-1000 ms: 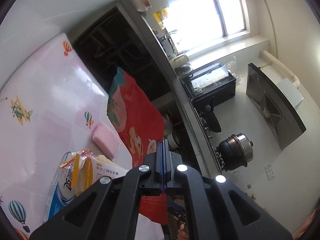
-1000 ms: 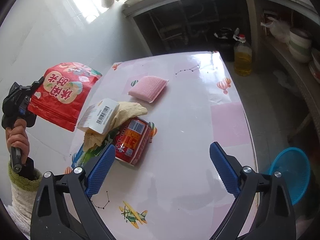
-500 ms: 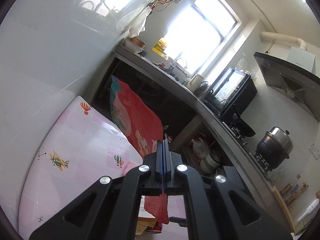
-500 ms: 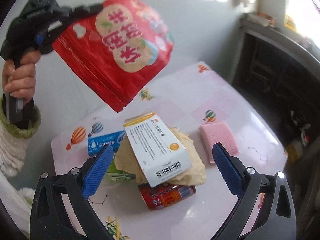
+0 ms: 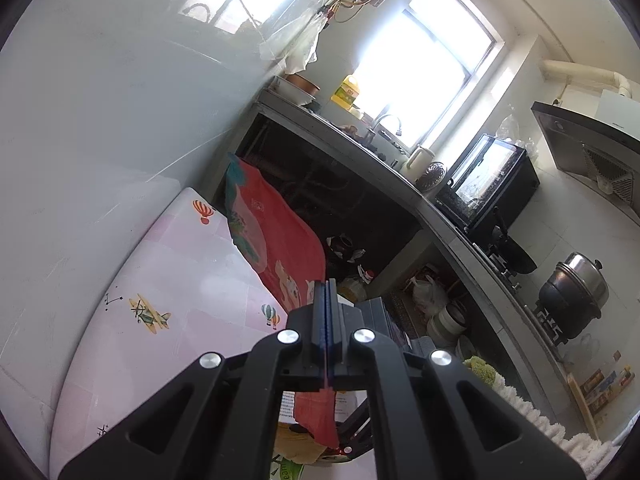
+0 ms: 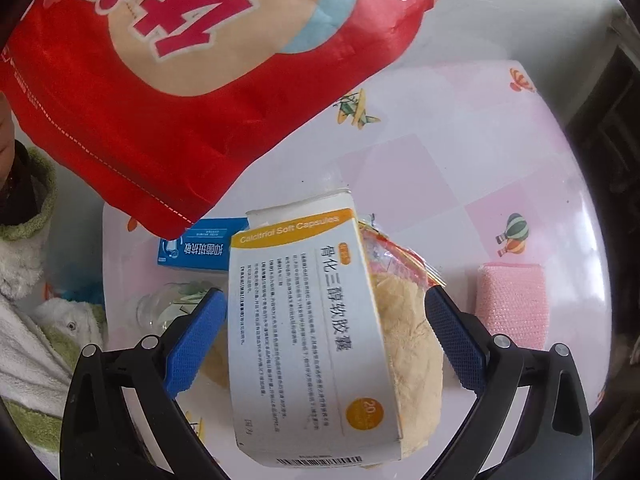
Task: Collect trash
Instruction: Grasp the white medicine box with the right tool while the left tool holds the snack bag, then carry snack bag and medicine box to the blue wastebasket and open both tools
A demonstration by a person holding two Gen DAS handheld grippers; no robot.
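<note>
My left gripper (image 5: 327, 300) is shut on a red snack bag (image 5: 276, 236) and holds it up above the table. The bag also fills the top left of the right wrist view (image 6: 192, 76). My right gripper (image 6: 326, 320) is open, its blue pads (image 6: 196, 336) on either side of a white and yellow medicine box (image 6: 308, 332). The box lies on a crumpled tan paper (image 6: 412, 320) in a trash pile. A blue box (image 6: 196, 250) and a clear plastic wrapper (image 6: 168, 304) lie behind and left of it.
A pink sponge (image 6: 510, 304) lies on the pink patterned table (image 6: 460, 168) to the right of the pile. The wall (image 5: 100, 120) borders the table. A kitchen counter (image 5: 400, 176) with an oven, pots and a window stands beyond.
My right gripper has moved down and in over the trash pile until its pads flank the medicine box. My left gripper has lifted the red bag higher and tilted upward.
</note>
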